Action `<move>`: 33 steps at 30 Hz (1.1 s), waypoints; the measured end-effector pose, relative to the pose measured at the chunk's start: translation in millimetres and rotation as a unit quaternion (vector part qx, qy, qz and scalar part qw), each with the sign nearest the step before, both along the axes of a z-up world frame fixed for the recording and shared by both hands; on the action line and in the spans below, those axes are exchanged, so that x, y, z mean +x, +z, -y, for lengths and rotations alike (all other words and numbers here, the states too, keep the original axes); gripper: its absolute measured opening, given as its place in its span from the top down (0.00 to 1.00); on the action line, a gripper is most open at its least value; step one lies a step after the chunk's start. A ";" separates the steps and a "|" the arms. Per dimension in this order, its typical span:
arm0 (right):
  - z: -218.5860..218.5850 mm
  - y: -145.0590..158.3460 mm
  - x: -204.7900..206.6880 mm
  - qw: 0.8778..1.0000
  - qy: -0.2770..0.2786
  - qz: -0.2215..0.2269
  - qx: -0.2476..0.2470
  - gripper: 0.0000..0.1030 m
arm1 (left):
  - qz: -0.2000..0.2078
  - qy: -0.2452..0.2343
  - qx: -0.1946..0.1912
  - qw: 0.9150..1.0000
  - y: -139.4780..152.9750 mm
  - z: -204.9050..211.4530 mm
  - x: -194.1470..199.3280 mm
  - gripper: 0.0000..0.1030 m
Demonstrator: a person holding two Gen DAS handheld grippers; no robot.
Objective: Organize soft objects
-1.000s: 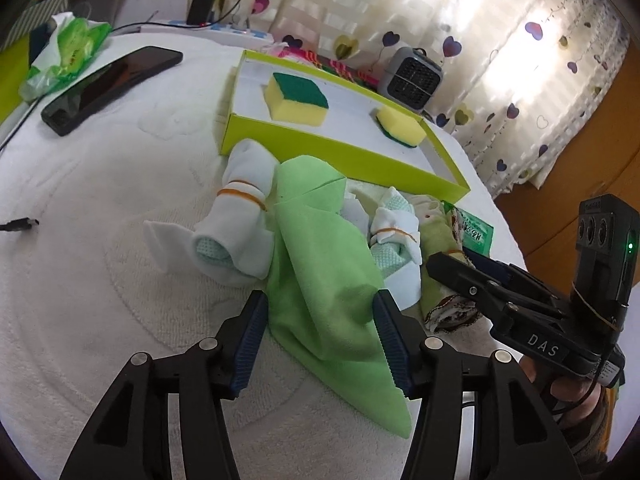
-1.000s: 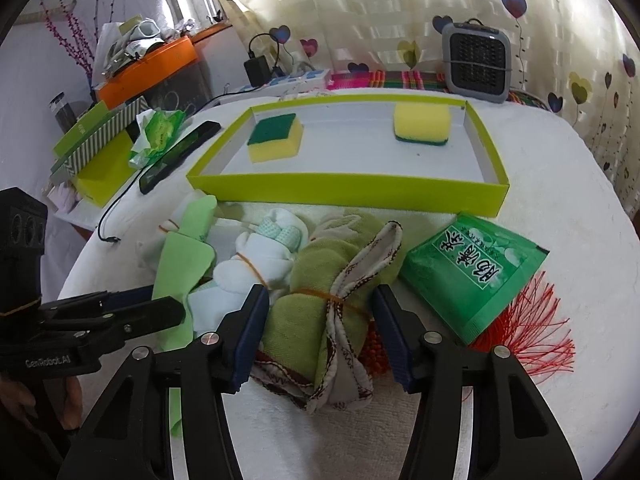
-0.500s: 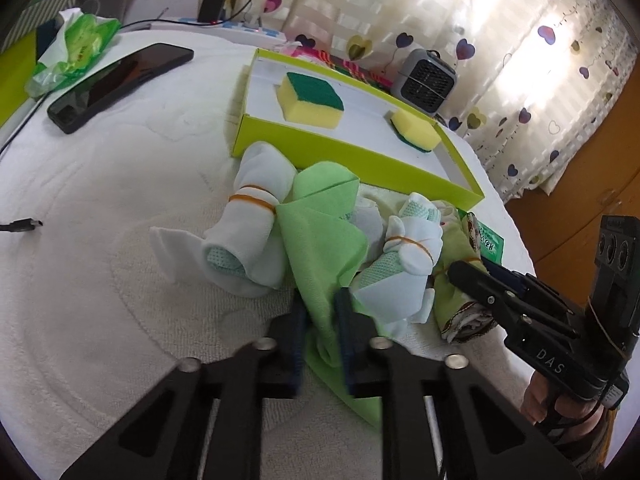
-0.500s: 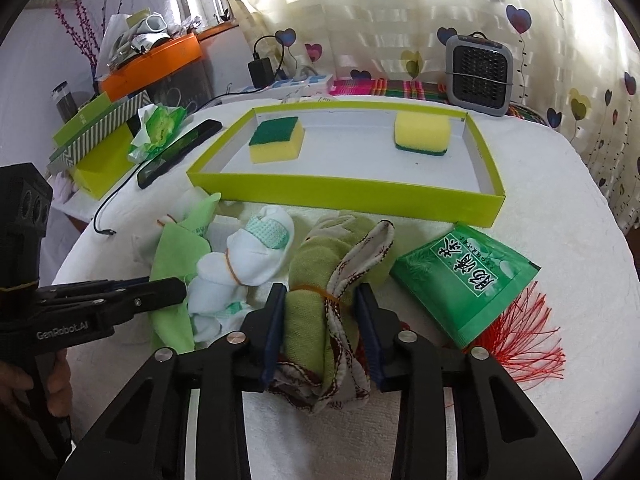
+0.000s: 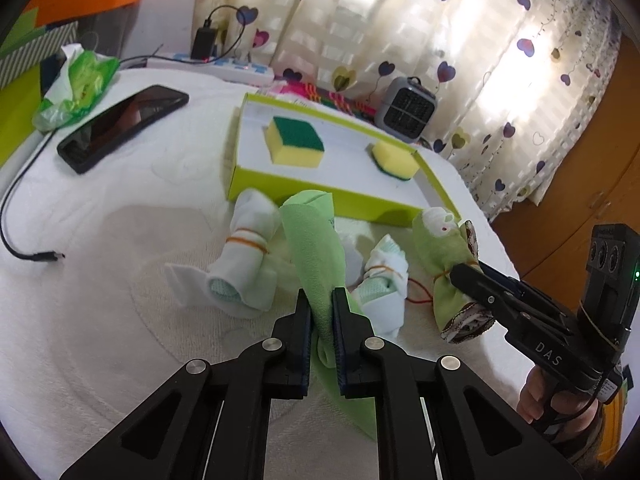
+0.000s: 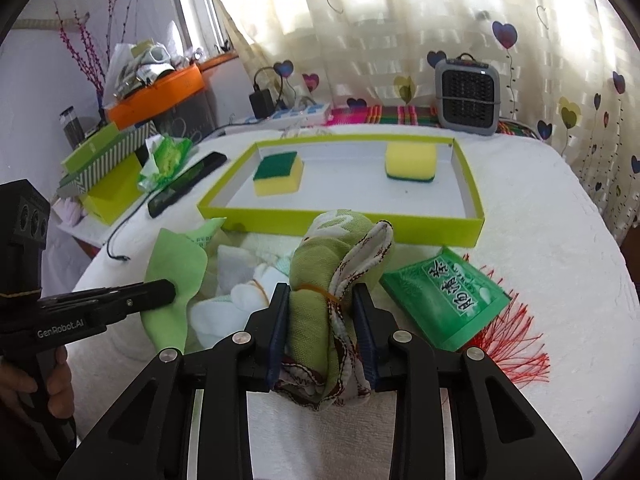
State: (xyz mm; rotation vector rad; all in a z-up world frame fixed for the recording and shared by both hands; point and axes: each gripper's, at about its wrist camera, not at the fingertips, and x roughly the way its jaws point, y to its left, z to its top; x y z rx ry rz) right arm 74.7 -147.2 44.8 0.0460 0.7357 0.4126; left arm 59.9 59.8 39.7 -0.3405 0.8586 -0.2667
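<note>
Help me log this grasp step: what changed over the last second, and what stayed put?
Both tools closed: the left tool pinched and lifted the light green cloth; the right tool, jaws closing, clamped and raised the olive towel bundle. The two sponges, the tray and the white sock rolls stayed put.

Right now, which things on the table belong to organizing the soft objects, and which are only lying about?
Job: light green cloth, olive towel bundle, white sock rolls, sponges, green tray.
Lying about: phone, small heater, green packet, cable.

home | heart-print curtains (image 6: 400, 40); phone (image 5: 120, 124); power strip (image 5: 224, 66)
</note>
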 end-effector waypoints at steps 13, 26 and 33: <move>10.9 25.1 -3.0 0.999 -0.003 0.036 0.019 0.69 | 0.045 -0.014 0.001 0.999 39.4 3.1 2.1 0.91; 15.4 50.2 12.9 0.998 0.006 0.053 0.037 0.69 | 0.072 -0.035 0.009 0.997 74.3 14.0 38.0 0.91; 13.7 56.4 36.6 0.998 0.007 0.047 0.030 0.69 | 0.057 -0.047 0.013 0.997 74.6 19.0 69.5 0.91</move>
